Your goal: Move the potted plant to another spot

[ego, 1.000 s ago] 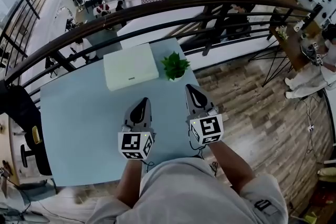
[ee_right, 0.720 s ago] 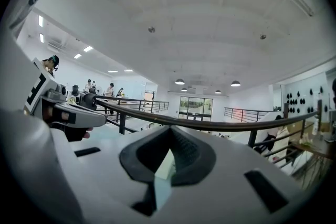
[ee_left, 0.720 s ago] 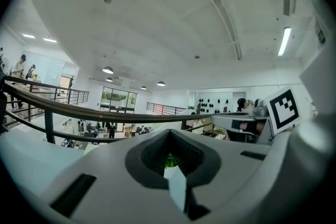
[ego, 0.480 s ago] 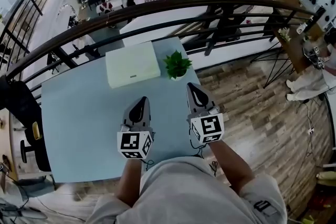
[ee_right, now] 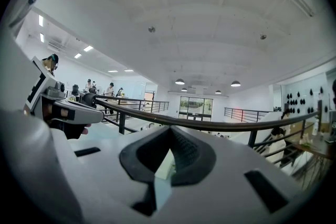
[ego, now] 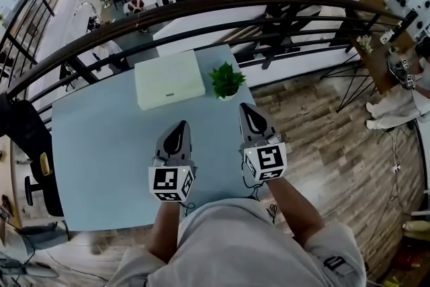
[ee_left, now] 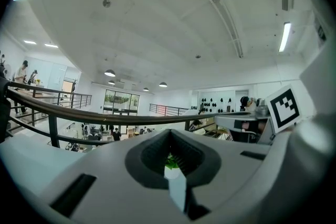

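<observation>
A small green potted plant (ego: 226, 81) in a white pot stands near the far right corner of the light blue table (ego: 101, 144). My right gripper (ego: 248, 112) hovers just in front of it, pointing at it, shut and empty. My left gripper (ego: 178, 130) floats beside it over the table's middle, also shut with nothing held. In the left gripper view a bit of the plant (ee_left: 171, 160) shows through the hole behind the closed left gripper (ee_left: 170, 135). The right gripper (ee_right: 170, 130) in its own view has its jaws together.
A flat white box (ego: 169, 78) lies left of the plant at the table's far edge. A black railing (ego: 201, 10) curves just beyond the table, with a drop to a lower floor. A black chair (ego: 27, 138) stands at the left; wooden floor (ego: 322, 144) lies right.
Both grippers and the plant stay where they were. Only people on the floor below have walked on.
</observation>
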The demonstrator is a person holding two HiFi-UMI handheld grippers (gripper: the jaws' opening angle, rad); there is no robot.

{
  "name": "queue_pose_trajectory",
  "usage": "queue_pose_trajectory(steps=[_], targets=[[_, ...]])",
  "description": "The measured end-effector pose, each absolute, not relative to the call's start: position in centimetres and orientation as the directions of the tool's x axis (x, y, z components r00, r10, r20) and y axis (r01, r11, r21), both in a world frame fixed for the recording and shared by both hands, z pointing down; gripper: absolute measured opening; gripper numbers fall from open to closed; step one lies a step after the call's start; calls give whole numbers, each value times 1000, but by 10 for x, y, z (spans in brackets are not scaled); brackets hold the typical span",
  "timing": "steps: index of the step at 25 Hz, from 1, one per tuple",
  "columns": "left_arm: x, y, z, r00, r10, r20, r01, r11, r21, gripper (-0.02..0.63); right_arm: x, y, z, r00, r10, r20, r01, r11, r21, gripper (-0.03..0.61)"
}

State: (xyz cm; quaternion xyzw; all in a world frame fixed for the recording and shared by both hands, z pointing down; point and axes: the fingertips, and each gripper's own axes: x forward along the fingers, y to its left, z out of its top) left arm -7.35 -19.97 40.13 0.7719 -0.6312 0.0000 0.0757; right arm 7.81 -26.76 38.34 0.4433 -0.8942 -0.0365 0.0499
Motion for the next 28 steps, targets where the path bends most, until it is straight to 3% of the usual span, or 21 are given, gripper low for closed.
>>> queue_pose_trajectory(steps=[28], targets=[[-68, -196, 400, 207, -974, 96, -975, -197, 104, 12, 77, -260, 383, -628, -775, 67, -764, 631, 133, 3]])
